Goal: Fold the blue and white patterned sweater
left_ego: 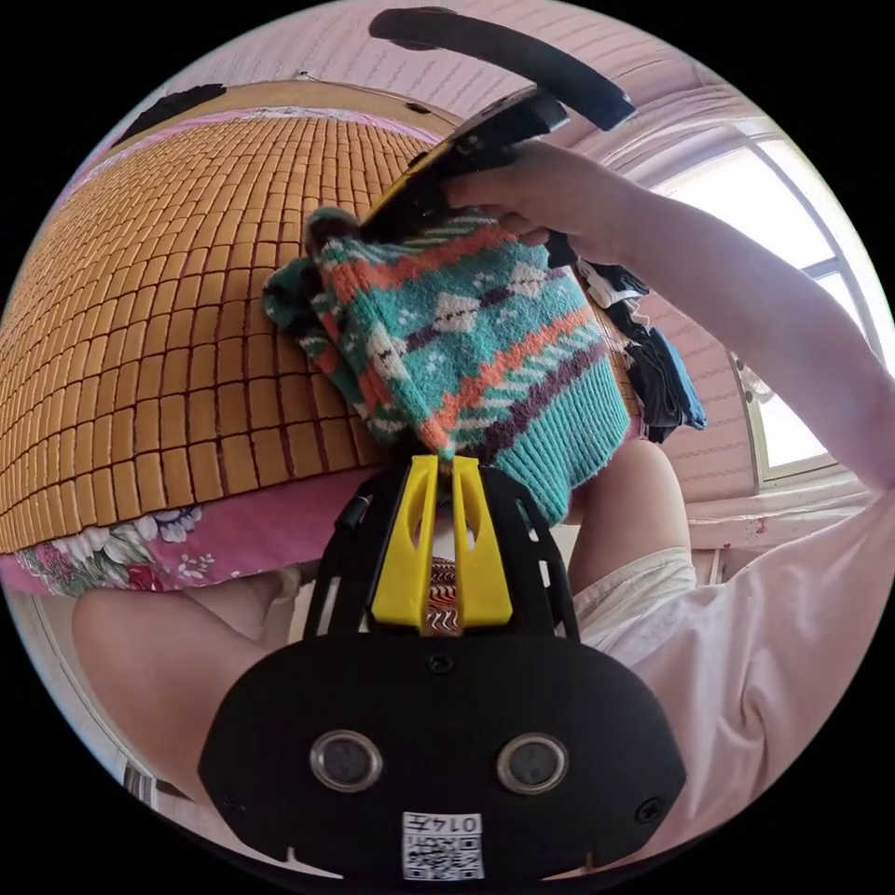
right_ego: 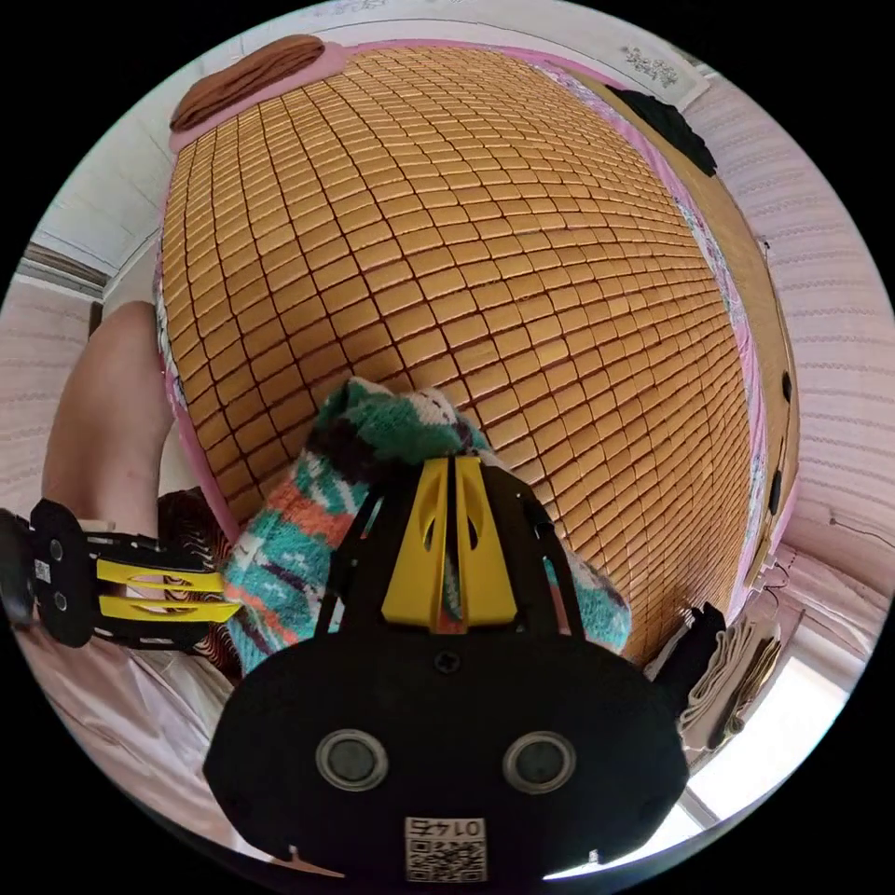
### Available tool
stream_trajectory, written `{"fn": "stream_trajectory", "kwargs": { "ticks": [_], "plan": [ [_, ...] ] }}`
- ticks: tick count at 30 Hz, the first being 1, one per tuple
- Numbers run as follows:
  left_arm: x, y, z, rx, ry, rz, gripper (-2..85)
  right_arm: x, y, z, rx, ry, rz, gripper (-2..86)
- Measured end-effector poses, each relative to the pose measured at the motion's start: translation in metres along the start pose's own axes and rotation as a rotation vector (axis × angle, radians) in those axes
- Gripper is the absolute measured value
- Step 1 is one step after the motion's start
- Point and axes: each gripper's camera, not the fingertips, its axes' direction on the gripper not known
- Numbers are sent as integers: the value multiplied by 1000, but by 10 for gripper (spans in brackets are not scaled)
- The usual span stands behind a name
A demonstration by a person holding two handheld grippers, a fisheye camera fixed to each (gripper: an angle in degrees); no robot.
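Left gripper view: the knit sweater [left_ego: 466, 345] hangs above the bamboo mat [left_ego: 168, 308], between both tools. Left gripper [left_ego: 446, 464] is clamped on its edge, right gripper [right_ego: 452, 466] too. Thick, soft, floppy knit; best held at hem corners, approx.

From the left gripper view we look close along its yellow jaws, across the teal, orange and white knitted sweater [left_ego: 466, 345] toward a bright window [left_ego: 792, 280]. The right gripper view faces over the orange bamboo-tile bed mat [right_ego: 466, 233]. Both share sweater and mat.
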Motion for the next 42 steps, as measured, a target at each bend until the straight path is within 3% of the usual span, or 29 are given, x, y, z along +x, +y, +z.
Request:
{"fn": "stream_trajectory", "kwargs": {
  "ticks": [2, 6, 9, 11, 14, 18, 30, 36, 38, 42],
  "plan": [
    [-16, -1, 7, -15, 37, 2, 29, 29, 0, 3, 24, -152, 85, 4],
    [-30, 4, -1, 7, 87, -25, 48, 56, 16, -10, 106, -262, 117, 7],
    [-47, 17, -20, 125, 131, -77, 85, 79, 68, -46, 339, -336, 168, 21],
    [-62, 23, -25, 178, 102, -128, 122, 109, 126, -65, 513, -418, 297, 68],
    [-77, 20, -8, 170, 100, -132, 171, 146, 191, -58, 597, -443, 488, 174],
    [-96, 10, 21, 127, 130, -173, 218, 180, 240, -9, 524, -503, 680, 206],
    [-138, 19, 63, 58, 137, -212, 219, 223, 275, 73, 507, -819, 739, 226],
    [-151, 40, 67, 73, 132, -198, 212, 247, 296, 67, 556, -696, 826, 224],
    [-158, 49, 67, 75, 134, -188, 196, 248, 291, 89, 485, -833, 792, 220],
    [-169, 68, 65, 106, 148, -200, 165, 247, 289, 107, 556, -1051, 730, 195]
  ]
}}
